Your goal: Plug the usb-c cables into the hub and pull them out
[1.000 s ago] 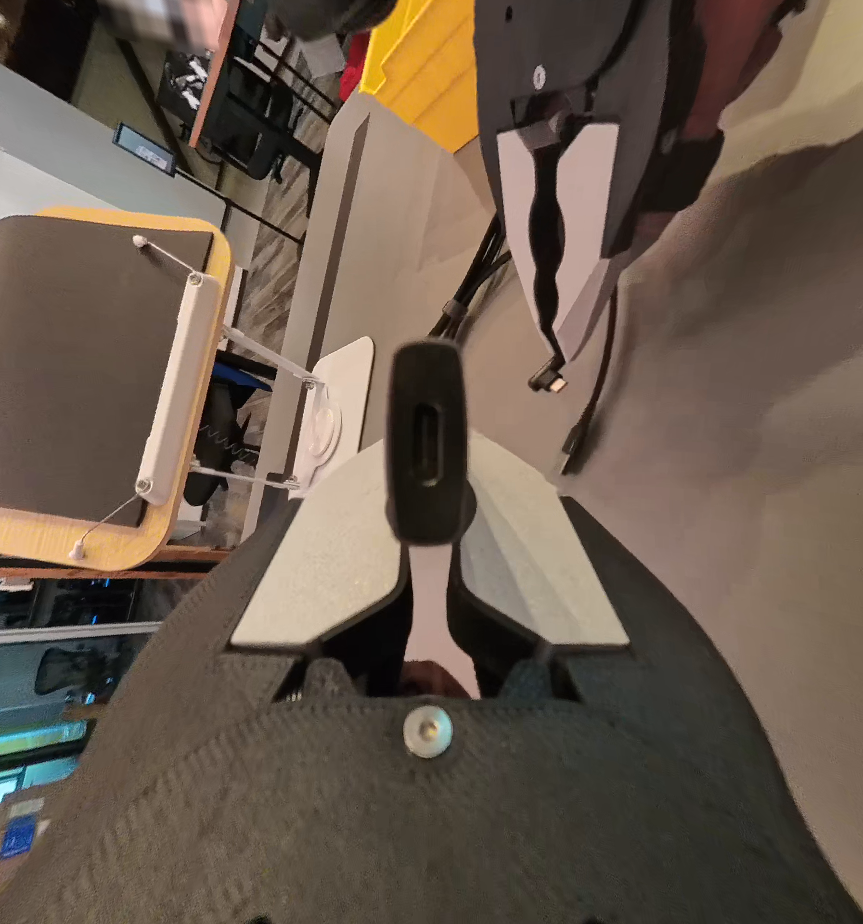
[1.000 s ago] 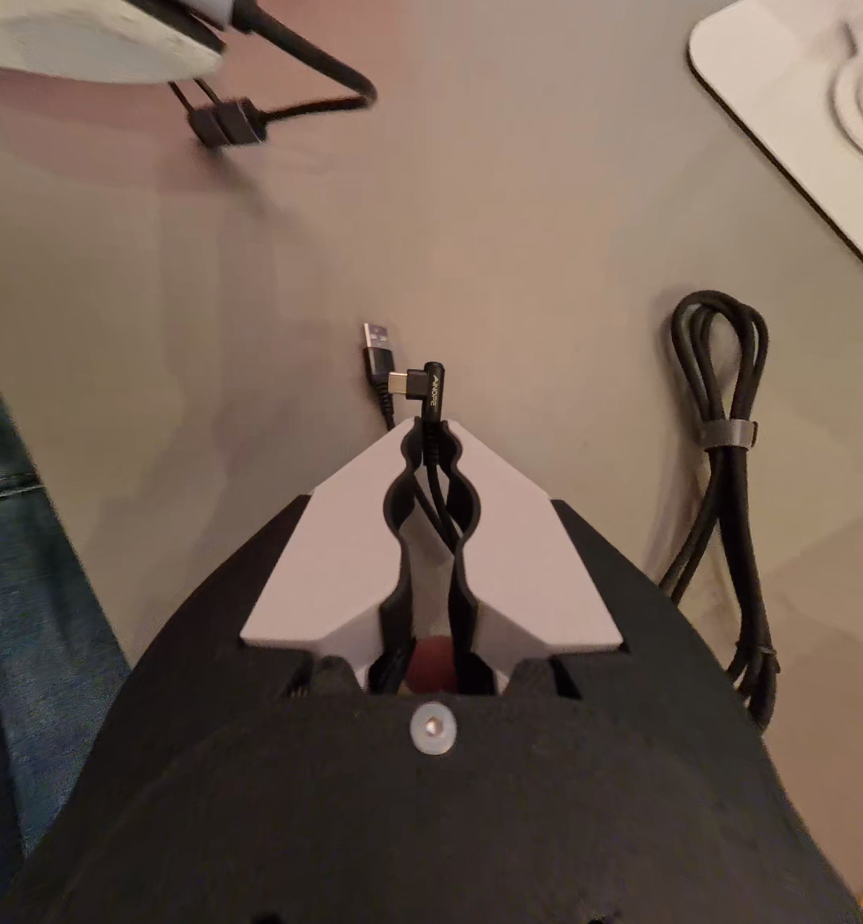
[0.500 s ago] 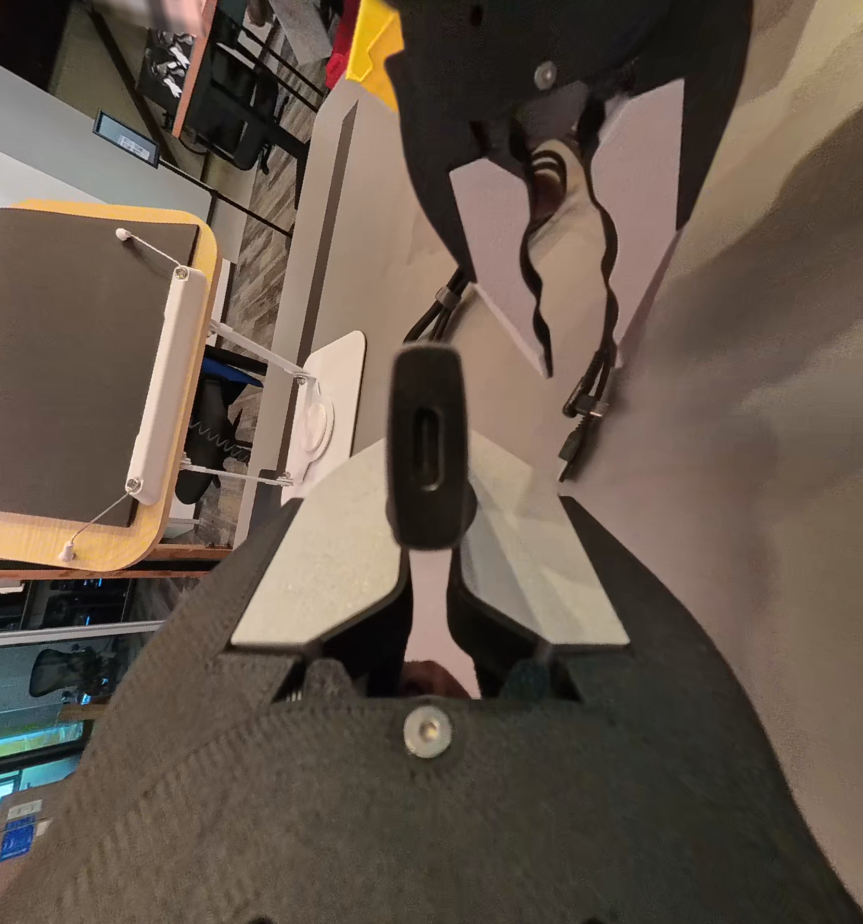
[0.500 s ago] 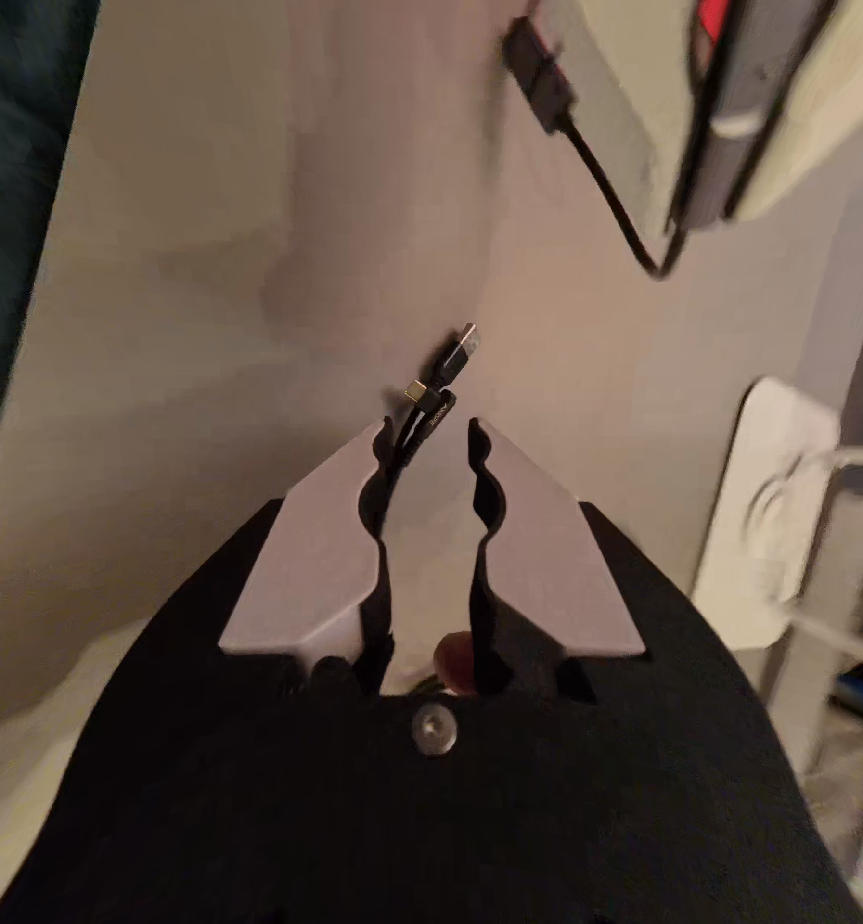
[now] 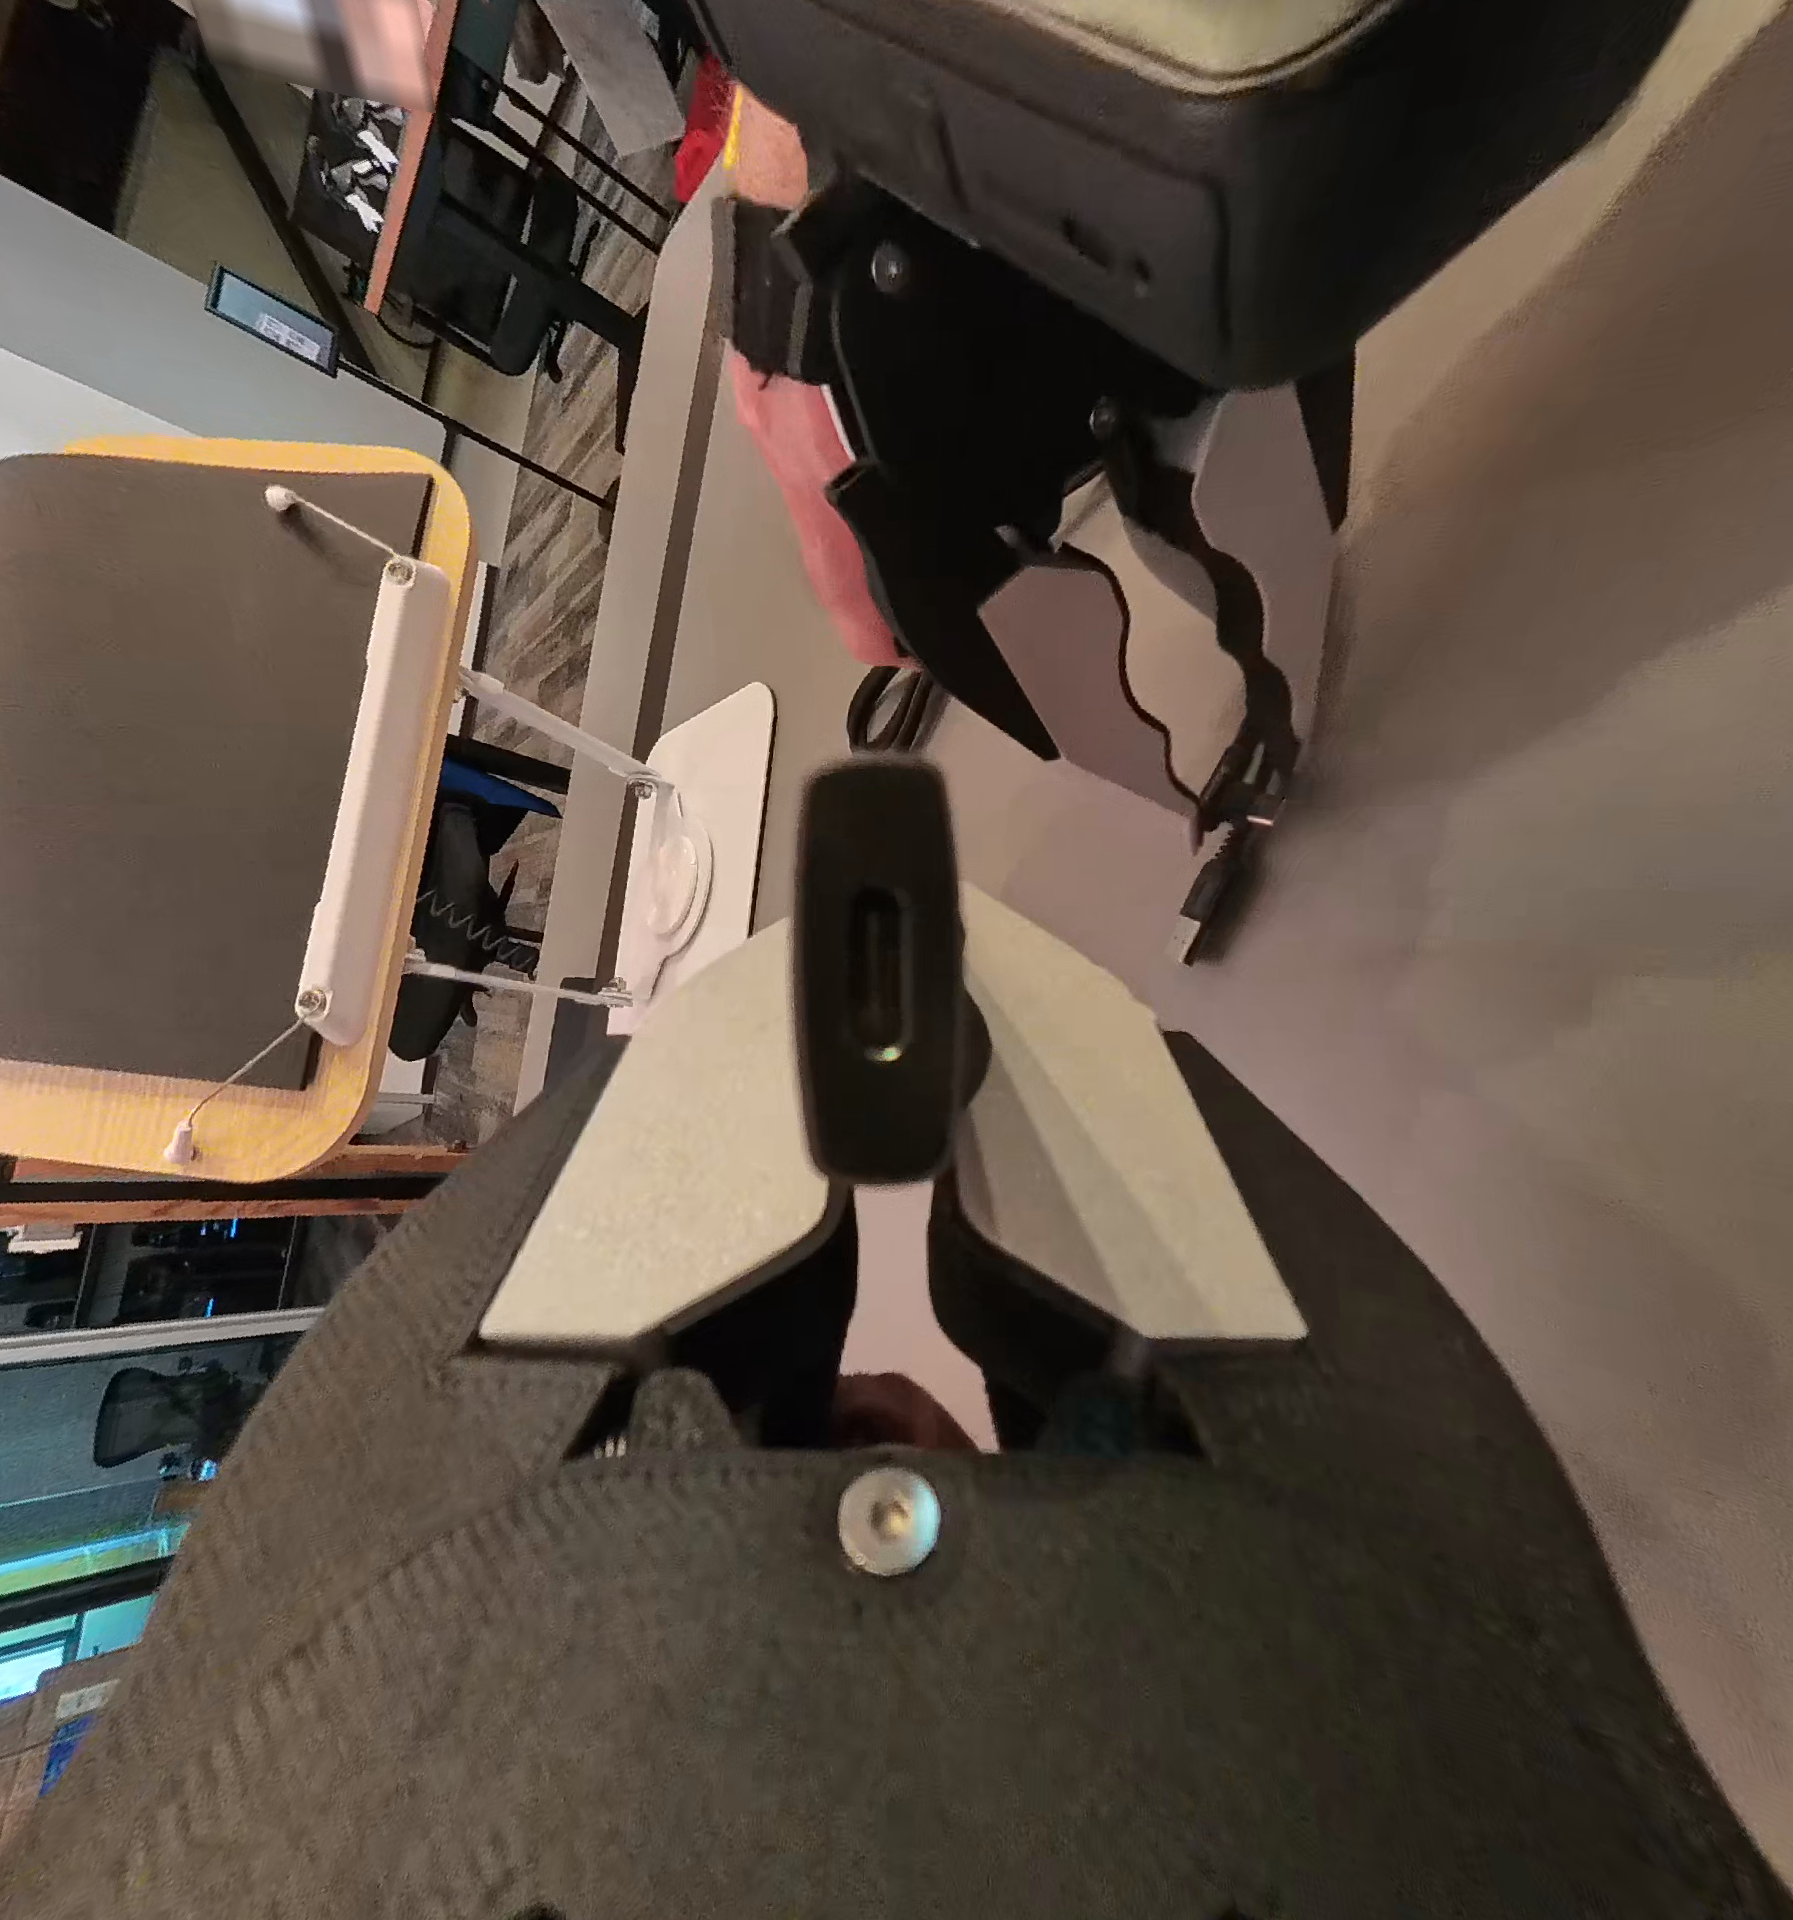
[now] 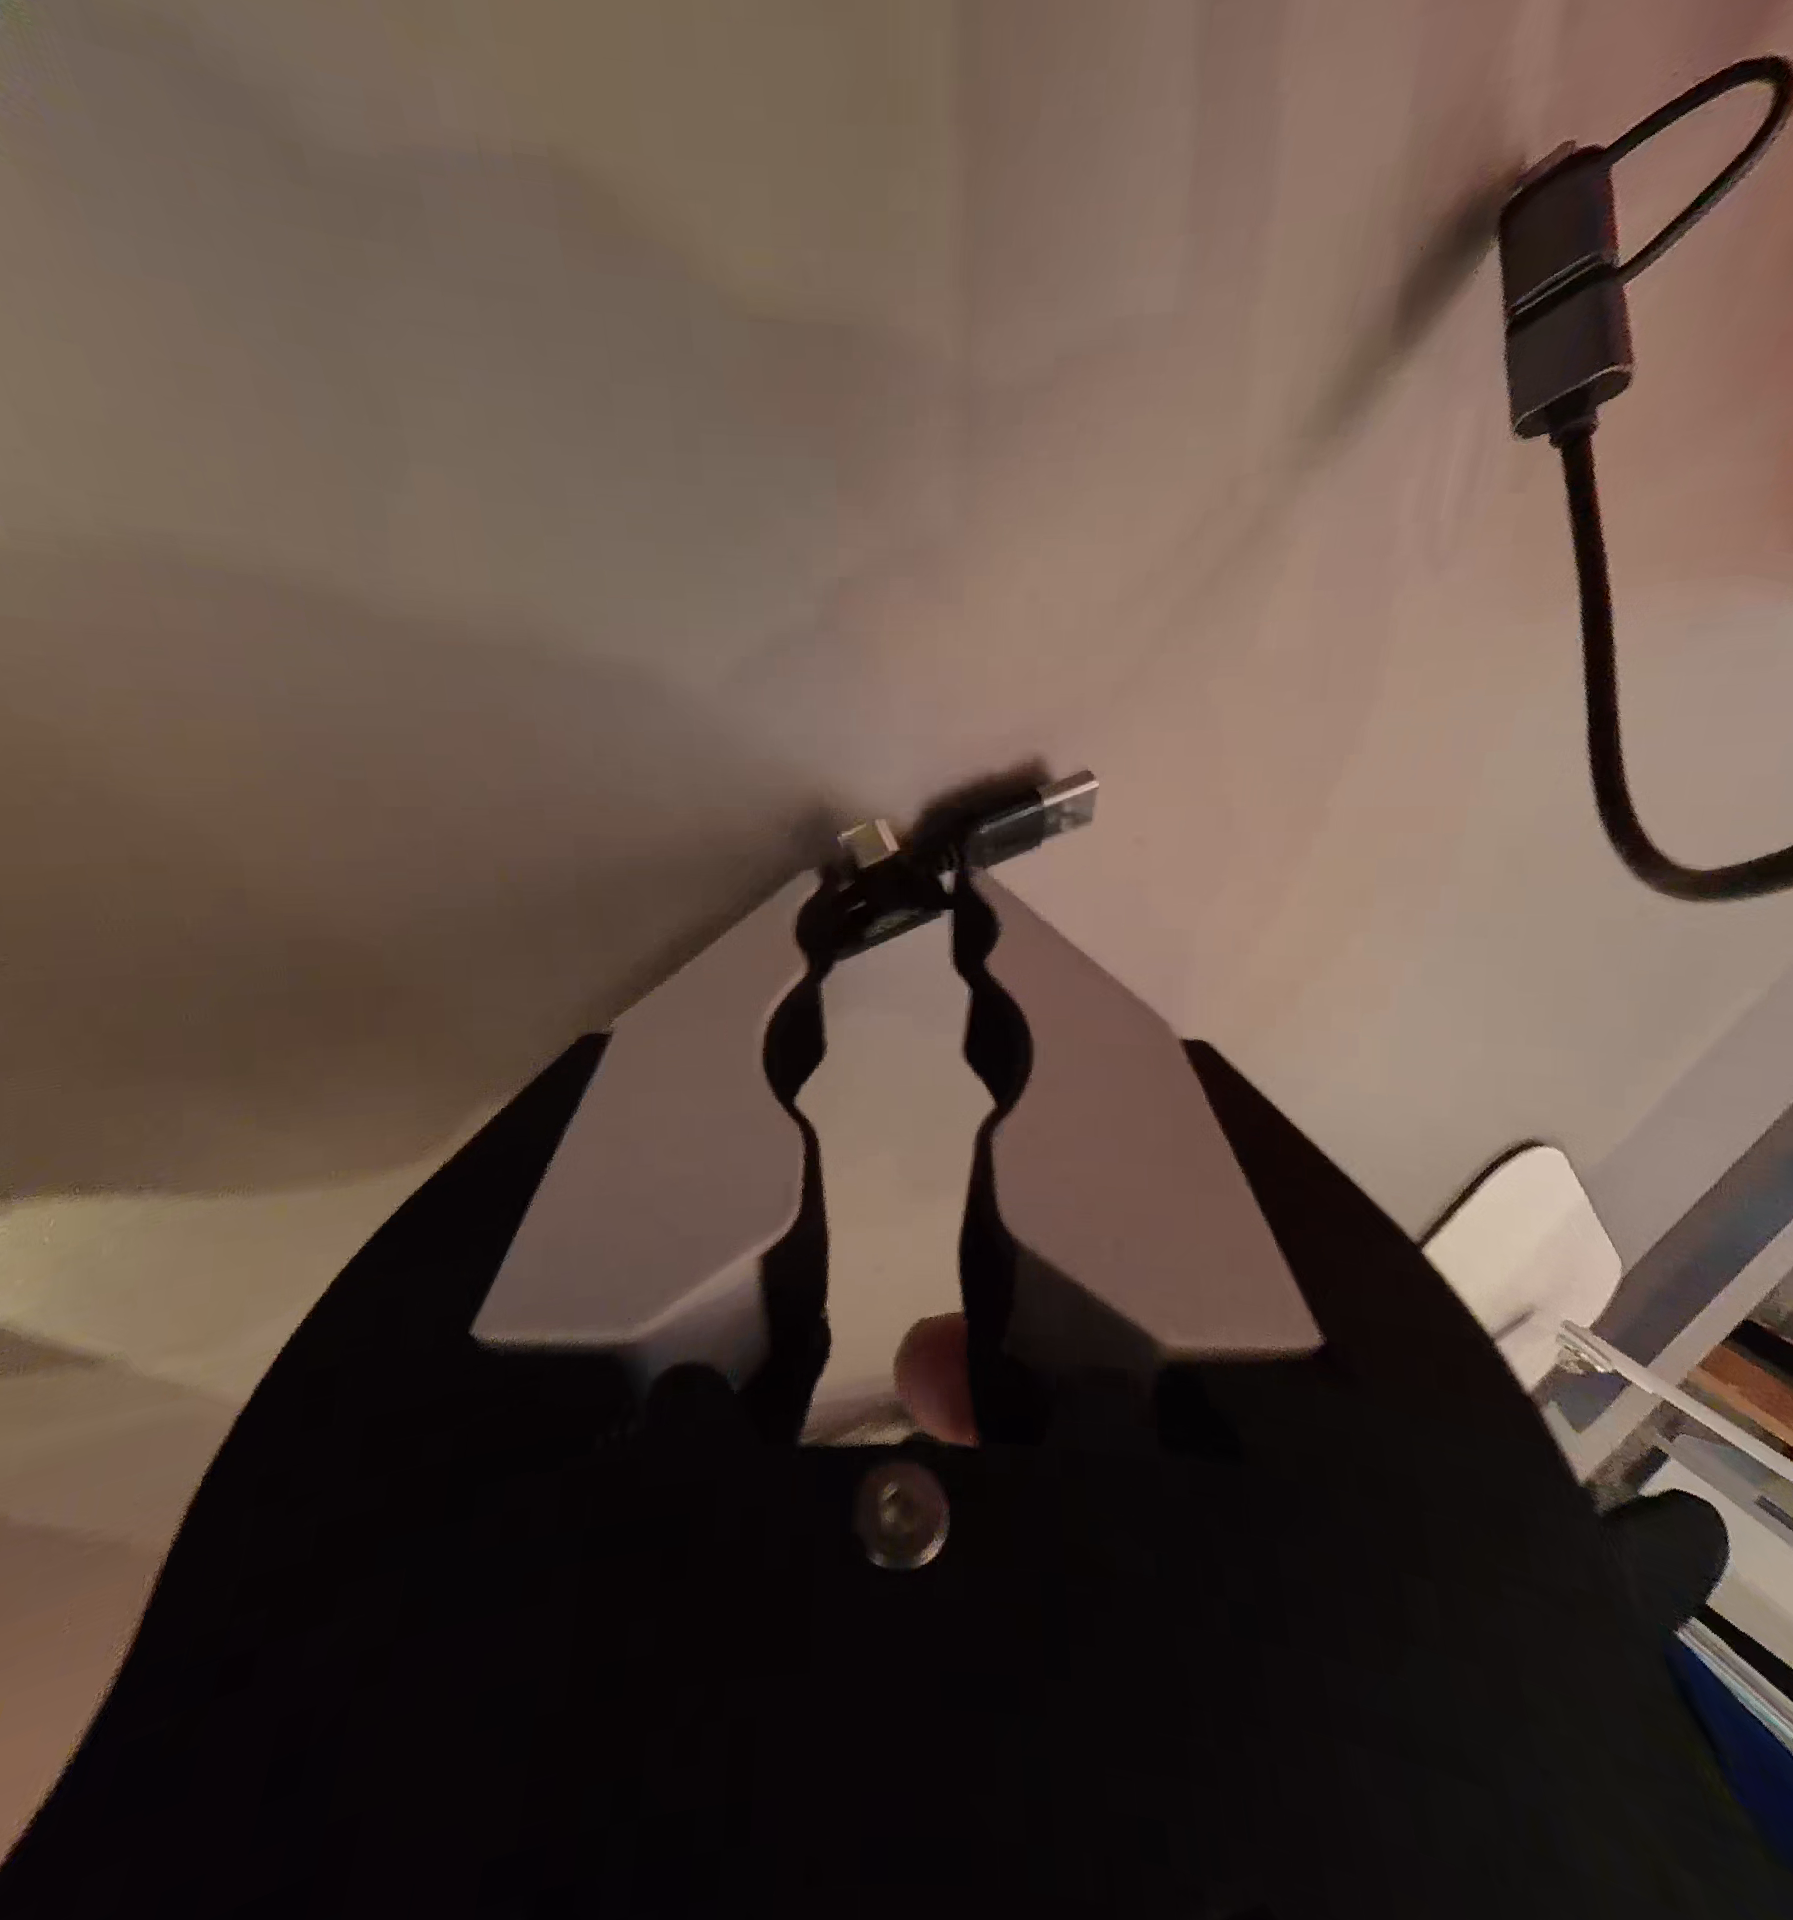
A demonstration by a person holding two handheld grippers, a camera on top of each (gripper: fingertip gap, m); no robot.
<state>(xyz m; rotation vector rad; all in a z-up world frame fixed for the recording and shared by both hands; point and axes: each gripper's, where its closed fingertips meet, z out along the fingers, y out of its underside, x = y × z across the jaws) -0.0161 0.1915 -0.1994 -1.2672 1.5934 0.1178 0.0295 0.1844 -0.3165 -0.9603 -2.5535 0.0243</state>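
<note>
Two grippers work over a grey table. The left gripper is clamped on a black hub, which stands end-on between its pale fingers with the oval USB-C port facing away from the camera. In the right wrist view the same hub appears at the upper right, its own black lead curling down and off to the right edge.

The right gripper has its jaws parted to a narrow gap, and the black right-angle USB-C plug sits crosswise at its fingertips, the metal tip pointing left; whether the pads actually pinch it I cannot tell. Just beside it, a USB-A plug lies on the table, pointing right. In the left wrist view both plugs show below the right gripper's tips, well apart from the hub's port. A white stand base rests on the table farther off.
</note>
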